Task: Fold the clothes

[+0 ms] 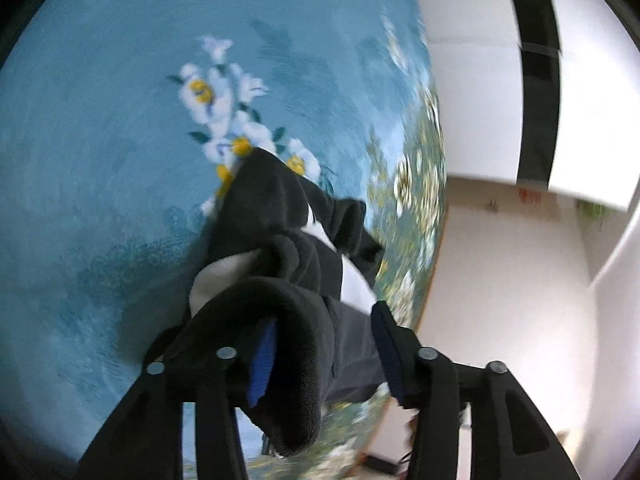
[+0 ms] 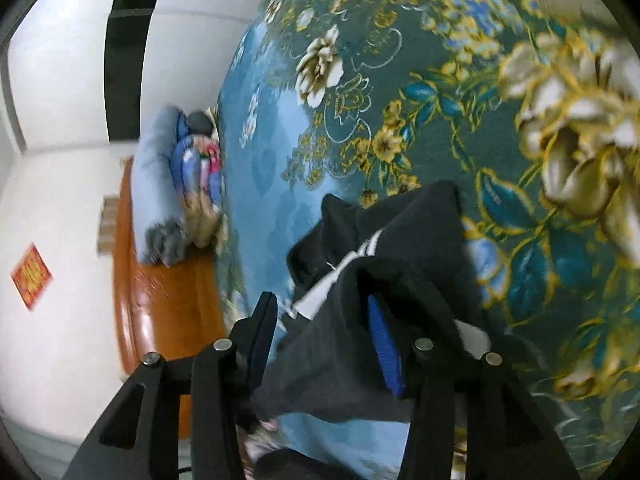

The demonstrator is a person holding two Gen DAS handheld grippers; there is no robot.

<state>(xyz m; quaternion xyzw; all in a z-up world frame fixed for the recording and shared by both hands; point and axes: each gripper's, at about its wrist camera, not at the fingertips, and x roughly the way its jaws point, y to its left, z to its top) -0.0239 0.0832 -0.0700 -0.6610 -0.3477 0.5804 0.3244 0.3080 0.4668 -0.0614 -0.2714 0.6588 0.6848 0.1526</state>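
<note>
Draping across both sets of half-open jaws, the black garment (image 1: 280, 216) lies bunched on the bed (image 1: 100, 160) near its edge; left gripper (image 1: 324, 344) and right gripper (image 2: 324, 332) stand released, cloth loose between them.

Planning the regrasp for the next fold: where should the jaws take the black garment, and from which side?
Take the black garment at its near bunched edge, the thick rolled hem lying between the left gripper jaws, coming low from the near side along the blue bedspread. That fold stands up off the bed, so it likely pinches cleanly. The right gripper jaws stand apart around the same near edge, beside the white stripes.
</note>
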